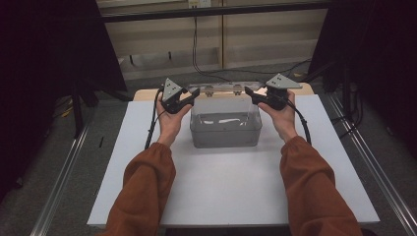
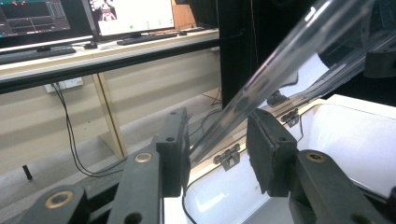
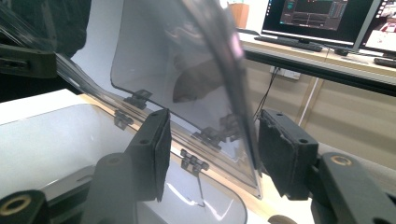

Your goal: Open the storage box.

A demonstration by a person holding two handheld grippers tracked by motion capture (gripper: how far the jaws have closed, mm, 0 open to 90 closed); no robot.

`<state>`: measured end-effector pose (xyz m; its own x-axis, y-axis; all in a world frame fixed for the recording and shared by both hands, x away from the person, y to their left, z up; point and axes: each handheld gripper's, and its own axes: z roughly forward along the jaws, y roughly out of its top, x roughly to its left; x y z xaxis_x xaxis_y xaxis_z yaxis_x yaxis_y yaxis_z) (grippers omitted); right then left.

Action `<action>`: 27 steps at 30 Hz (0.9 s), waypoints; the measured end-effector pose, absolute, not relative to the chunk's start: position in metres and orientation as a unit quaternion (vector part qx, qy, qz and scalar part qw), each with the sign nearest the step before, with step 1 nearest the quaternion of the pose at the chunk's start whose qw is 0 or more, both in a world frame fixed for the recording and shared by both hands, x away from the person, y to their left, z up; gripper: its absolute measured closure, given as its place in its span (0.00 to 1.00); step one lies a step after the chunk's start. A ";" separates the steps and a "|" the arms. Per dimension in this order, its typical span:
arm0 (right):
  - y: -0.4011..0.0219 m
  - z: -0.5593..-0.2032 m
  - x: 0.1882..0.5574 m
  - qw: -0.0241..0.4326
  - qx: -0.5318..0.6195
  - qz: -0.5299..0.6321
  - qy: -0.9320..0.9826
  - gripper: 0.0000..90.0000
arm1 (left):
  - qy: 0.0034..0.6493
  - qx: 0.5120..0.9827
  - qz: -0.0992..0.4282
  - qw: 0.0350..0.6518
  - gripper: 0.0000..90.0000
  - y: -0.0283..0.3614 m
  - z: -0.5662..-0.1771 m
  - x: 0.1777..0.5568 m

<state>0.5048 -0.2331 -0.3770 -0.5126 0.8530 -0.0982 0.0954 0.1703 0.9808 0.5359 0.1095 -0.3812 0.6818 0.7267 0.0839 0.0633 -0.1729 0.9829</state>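
A clear plastic box (image 1: 225, 137) stands at the back middle of the white table (image 1: 226, 191). Its clear hinged lid (image 1: 223, 87) is tilted up from small hinges (image 2: 227, 156) along the far rim. My left gripper (image 1: 189, 97) straddles the lid's left edge. In the left gripper view that gripper (image 2: 217, 140) has the lid (image 2: 289, 60) against one pad, with a wide gap to the other. My right gripper (image 1: 252, 92) straddles the right edge. In the right gripper view its jaws (image 3: 212, 140) stand apart, and the lid (image 3: 163, 60) runs close to the right pad.
Behind the table runs a wooden desk with monitors (image 2: 130, 16) and a keyboard; cables (image 1: 196, 59) hang down to the floor. Metal rails (image 1: 64, 172) flank the table on both sides. Bare tabletop lies in front of the box.
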 end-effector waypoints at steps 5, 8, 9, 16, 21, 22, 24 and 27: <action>-0.233 -0.380 0.510 0.353 0.352 0.537 0.681 0.51 | 0.282 0.711 0.281 0.580 0.66 0.109 -0.381 0.539; -0.234 -0.382 0.512 0.354 0.357 0.538 0.677 0.53 | 0.284 0.708 0.282 0.581 0.67 0.108 -0.381 0.541; -0.235 -0.382 0.513 0.355 0.356 0.538 0.676 0.53 | 0.284 0.710 0.282 0.579 0.67 0.108 -0.381 0.541; -0.235 -0.384 0.521 0.359 0.357 0.535 0.677 0.52 | 0.296 0.709 0.278 0.577 0.69 0.108 -0.382 0.548; -0.234 -0.387 0.526 0.356 0.363 0.536 0.674 0.52 | 0.299 0.707 0.278 0.578 0.69 0.107 -0.381 0.551; -0.234 -0.387 0.527 0.356 0.363 0.535 0.674 0.52 | 0.299 0.707 0.277 0.578 0.69 0.107 -0.381 0.552; -0.234 -0.389 0.528 0.356 0.365 0.534 0.674 0.52 | 0.300 0.706 0.276 0.579 0.69 0.108 -0.382 0.553; -0.235 -0.391 0.529 0.356 0.370 0.534 0.672 0.52 | 0.302 0.706 0.275 0.578 0.70 0.108 -0.383 0.554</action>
<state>0.5291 -0.2352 -0.3911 -0.4720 0.8777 -0.0832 0.1174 0.1561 0.9807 0.5537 0.1077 -0.3832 0.6659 0.7451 0.0392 0.1086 -0.1487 0.9829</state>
